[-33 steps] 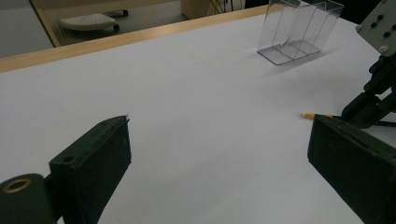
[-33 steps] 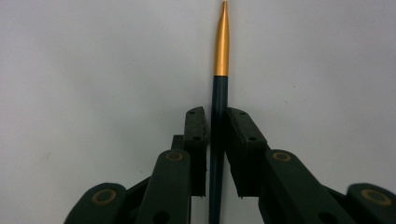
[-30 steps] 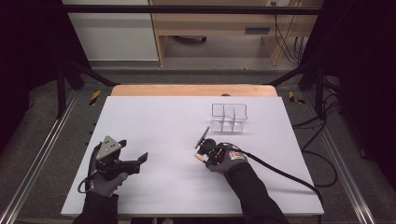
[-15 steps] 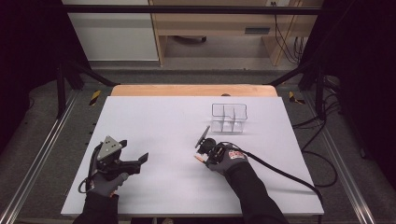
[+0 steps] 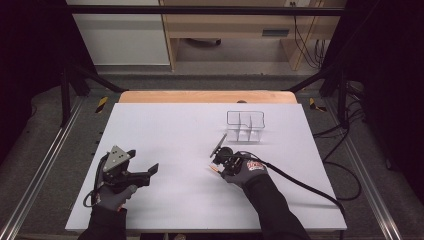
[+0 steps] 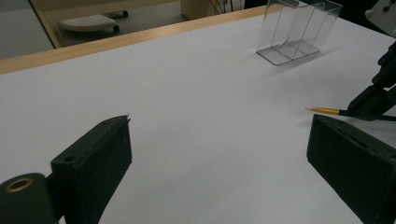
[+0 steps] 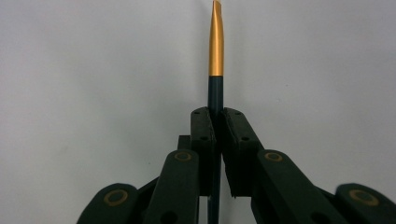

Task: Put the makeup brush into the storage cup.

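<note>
Divided box (image 5: 245, 126) far right on table (image 5: 165, 130), right gripper (image 5: 216, 159) w/ pen (image 7: 215, 44) just before it, left gripper (image 5: 150, 171) near-left

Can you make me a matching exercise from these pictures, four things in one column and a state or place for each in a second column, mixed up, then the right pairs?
Things:
1. left tongs
2. right tongs
3. clear box
4. pen

States or places:
A. standing empty on the far right part of the table
B. open, nothing between the jaws
C. gold tip sticking out past the jaws
D. shut on a thin dark shaft

Pairs: 1-B, 2-D, 3-A, 4-C
</note>
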The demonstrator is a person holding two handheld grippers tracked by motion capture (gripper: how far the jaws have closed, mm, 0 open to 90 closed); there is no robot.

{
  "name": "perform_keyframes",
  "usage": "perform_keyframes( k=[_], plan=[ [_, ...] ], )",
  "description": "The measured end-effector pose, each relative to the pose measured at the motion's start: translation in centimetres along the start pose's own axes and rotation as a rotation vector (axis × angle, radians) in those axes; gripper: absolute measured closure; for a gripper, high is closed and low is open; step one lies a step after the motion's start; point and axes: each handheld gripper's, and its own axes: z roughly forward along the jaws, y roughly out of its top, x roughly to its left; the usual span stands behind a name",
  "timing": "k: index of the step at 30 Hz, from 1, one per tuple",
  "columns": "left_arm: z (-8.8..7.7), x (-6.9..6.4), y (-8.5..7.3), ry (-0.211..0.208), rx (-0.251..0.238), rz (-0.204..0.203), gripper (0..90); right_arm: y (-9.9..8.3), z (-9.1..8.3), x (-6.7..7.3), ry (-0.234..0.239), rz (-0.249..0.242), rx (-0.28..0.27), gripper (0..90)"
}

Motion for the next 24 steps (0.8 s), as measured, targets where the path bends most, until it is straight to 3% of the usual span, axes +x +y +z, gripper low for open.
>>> perform_keyframes(
  k=[16, 24],
  plan=[
    [0.3, 0.1, -0.2, 0.0, 0.012, -0.006, 5.8, -0.7, -3.3, -0.2, 0.024, 0.021, -0.175, 83.5],
    [0.3, 0.1, -0.2, 0.0, 0.008, -0.008, 5.8, -1.2, -4.6, -0.2, 0.013, 0.043, -0.278, 83.5]
  ],
)
